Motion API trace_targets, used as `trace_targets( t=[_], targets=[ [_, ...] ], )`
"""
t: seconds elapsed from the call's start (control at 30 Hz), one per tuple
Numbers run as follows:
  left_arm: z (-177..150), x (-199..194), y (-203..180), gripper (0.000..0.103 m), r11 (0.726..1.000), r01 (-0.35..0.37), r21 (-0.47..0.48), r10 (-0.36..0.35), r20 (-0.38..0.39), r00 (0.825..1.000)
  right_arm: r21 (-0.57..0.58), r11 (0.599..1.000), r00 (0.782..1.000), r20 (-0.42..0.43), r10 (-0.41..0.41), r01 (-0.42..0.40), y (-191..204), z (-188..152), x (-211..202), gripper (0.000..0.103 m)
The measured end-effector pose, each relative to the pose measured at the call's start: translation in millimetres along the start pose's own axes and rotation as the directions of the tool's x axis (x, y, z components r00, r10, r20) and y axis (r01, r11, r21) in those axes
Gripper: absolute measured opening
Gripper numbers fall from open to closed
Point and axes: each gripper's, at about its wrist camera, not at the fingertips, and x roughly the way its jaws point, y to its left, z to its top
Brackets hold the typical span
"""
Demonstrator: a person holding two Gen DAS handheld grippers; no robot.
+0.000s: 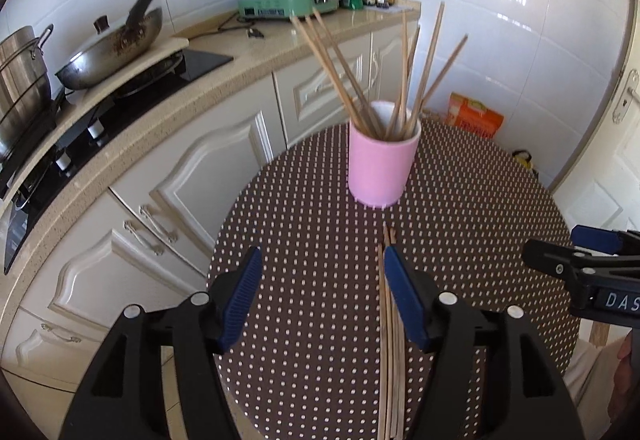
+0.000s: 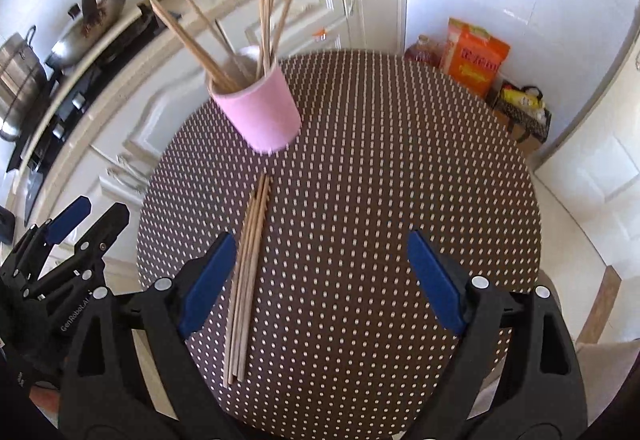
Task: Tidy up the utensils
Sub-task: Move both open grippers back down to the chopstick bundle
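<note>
The left gripper (image 1: 322, 288) hangs over the near part of the round polka-dot surface (image 1: 480, 200) with its jaws spread wide and nothing between the pads. Its right blue pad (image 1: 404, 296) sits just beside the bundle of loose chopsticks (image 1: 386, 340); whether it touches them cannot be told. The right gripper (image 2: 320, 280) is also wide open and holds nothing. In its view the loose chopsticks (image 2: 248, 272) lie flat on the surface (image 2: 380, 160), side by side, just to the right of its left pad (image 2: 208, 280) and inside the gap, well apart from the right pad.

Farther off stands the pink holder (image 1: 382, 160), upright, with several chopsticks (image 1: 360, 80) leaning out of it in different directions. The bundle's far tips point toward the holder and stop short of it.

To the right of the bundle the surface lies bare out to its round edge. On the left the surface's edge comes close to the white cabinet doors (image 1: 192, 176).
</note>
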Motion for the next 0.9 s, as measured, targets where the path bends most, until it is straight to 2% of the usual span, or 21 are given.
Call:
trace_targets(
  t=[0.23, 0.43, 0.57, 0.77, 0.9],
  targets=[
    [-24.0, 24.7, -2.3, 0.063, 1.000, 0.008, 0.019, -0.006, -0.099, 0.995, -0.009, 1.000, 0.995, -0.095, -0.016, 0.016, 5.2, -15.5, 33.0, 0.086],
    [-39.0, 44.6, 1.7, 0.063, 1.000, 0.007, 0.013, -0.005, -0.186, 0.982, -0.013, 1.000, 0.985, -0.171, -0.028, 0.026, 12.9, -27.4, 60.9, 0.086],
    [-45.9, 53.8, 6.5, 0.063, 1.000, 0.004, 0.001, -0.004, -0.208, 0.978, -0.018, 0.999, 0.976, -0.213, -0.033, 0.030, 18.4, -34.6, 79.1, 0.086],
    [-54.3, 72.1, 15.4, 0.063, 1.000, -0.015, 0.005, 0.015, -0.282, 0.959, -0.026, 0.999, 0.967, -0.249, -0.051, 0.046, 29.6, -40.1, 102.4, 0.086],
    [-60.4, 83.9, 23.6, 0.063, 1.000, 0.004, -0.026, -0.012, -0.335, 0.942, -0.032, 0.998, 0.958, -0.280, -0.055, 0.048, 39.5, -42.2, 119.0, 0.086]
  ],
)
